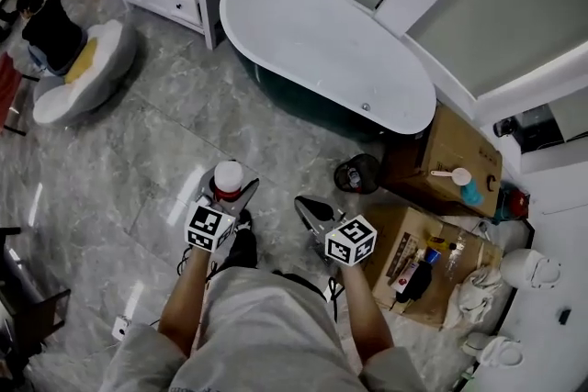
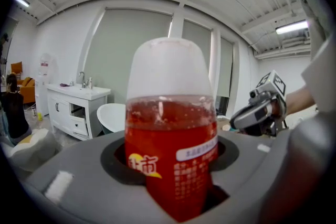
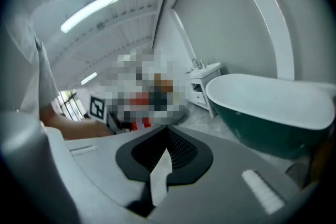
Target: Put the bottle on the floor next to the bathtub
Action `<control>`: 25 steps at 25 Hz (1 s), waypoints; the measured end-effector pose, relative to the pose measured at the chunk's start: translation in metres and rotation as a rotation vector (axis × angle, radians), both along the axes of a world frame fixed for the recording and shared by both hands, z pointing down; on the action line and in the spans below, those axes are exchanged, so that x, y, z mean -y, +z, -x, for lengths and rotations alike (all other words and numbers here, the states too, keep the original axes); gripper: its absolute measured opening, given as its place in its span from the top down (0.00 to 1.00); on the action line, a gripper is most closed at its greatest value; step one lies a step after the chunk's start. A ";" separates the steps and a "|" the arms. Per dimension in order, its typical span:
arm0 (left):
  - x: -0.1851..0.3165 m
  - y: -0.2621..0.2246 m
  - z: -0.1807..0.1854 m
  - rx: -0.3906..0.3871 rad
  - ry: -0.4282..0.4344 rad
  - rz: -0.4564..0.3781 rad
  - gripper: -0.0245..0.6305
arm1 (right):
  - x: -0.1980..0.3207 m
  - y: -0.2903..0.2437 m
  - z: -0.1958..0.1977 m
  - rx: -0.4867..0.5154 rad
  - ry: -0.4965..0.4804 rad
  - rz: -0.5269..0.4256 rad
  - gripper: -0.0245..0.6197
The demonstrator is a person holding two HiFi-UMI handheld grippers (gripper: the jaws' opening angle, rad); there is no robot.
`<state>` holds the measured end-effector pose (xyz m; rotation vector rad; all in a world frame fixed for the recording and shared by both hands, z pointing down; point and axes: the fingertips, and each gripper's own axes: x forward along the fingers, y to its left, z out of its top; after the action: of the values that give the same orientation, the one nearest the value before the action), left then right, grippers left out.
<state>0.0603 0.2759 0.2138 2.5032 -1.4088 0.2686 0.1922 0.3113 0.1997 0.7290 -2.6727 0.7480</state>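
Red bottle clamped upright between left gripper jaws.

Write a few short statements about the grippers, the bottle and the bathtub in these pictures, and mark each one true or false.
1. The left gripper is shut on a bottle of red drink with a white cap. True.
2. The right gripper holds a second bottle. False: its jaws are together and nothing is between them.
3. The bottle stands on the floor next to the bathtub. False: it is held above the floor in the left gripper and is not yet set down.
4. The bathtub is white inside and dark green outside. True.
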 end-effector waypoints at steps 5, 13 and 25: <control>0.023 0.009 0.021 0.011 0.069 -0.025 0.46 | 0.034 -0.040 0.048 0.115 -0.059 -0.020 0.96; 0.035 0.012 0.009 0.036 0.259 -0.079 0.46 | 0.049 -0.080 0.118 -0.158 -0.484 -0.310 0.96; 0.076 0.031 -0.044 0.047 0.393 -0.035 0.46 | 0.111 -0.078 0.093 -0.139 -0.769 -0.284 0.95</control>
<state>0.1042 0.2001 0.2451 2.8038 -0.9311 0.3799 0.0988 0.2001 0.1215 -0.2129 -2.6294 0.1131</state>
